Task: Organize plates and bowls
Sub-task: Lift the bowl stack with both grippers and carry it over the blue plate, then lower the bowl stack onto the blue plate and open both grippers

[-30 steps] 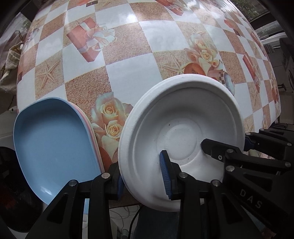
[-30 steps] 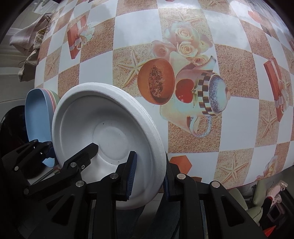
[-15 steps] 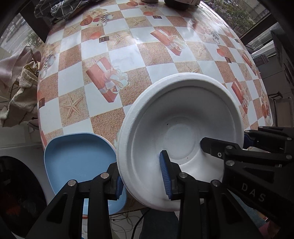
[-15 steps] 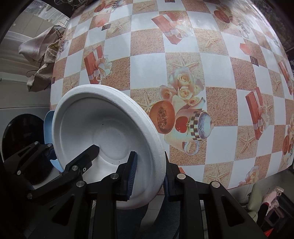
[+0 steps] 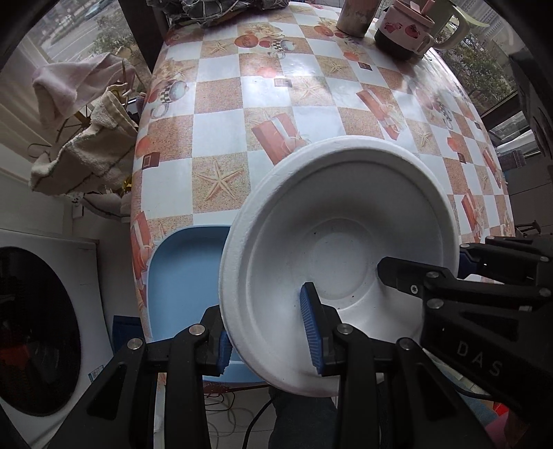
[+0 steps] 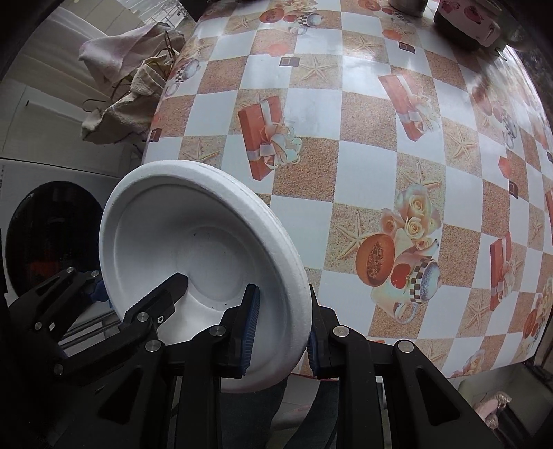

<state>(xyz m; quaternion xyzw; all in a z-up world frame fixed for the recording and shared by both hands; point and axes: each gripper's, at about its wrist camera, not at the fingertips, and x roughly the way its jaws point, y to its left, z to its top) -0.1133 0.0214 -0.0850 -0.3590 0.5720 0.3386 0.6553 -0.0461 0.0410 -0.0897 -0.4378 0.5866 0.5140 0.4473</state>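
Note:
A white foam bowl (image 5: 345,255) is held tilted in the air above the table's near edge, gripped by both grippers at once. My left gripper (image 5: 268,336) is shut on its near left rim. My right gripper (image 6: 280,333) is shut on its right rim; the bowl also shows in the right wrist view (image 6: 193,273). A light blue plate (image 5: 183,286) lies on the table's near left corner, below and left of the bowl. The right gripper's fingers (image 5: 432,279) show at the right of the left wrist view.
The table (image 5: 269,103) has a checkered cloth with gift and starfish prints. Mugs and a cup (image 5: 404,31) stand at its far edge. Towels (image 5: 86,138) hang on a rack to the left. A washing machine (image 5: 38,317) stands at the lower left.
Both grippers have lifted the white bowl up and back from the table; more of the table and room shows. The blue plate stays on the table, now farther below.

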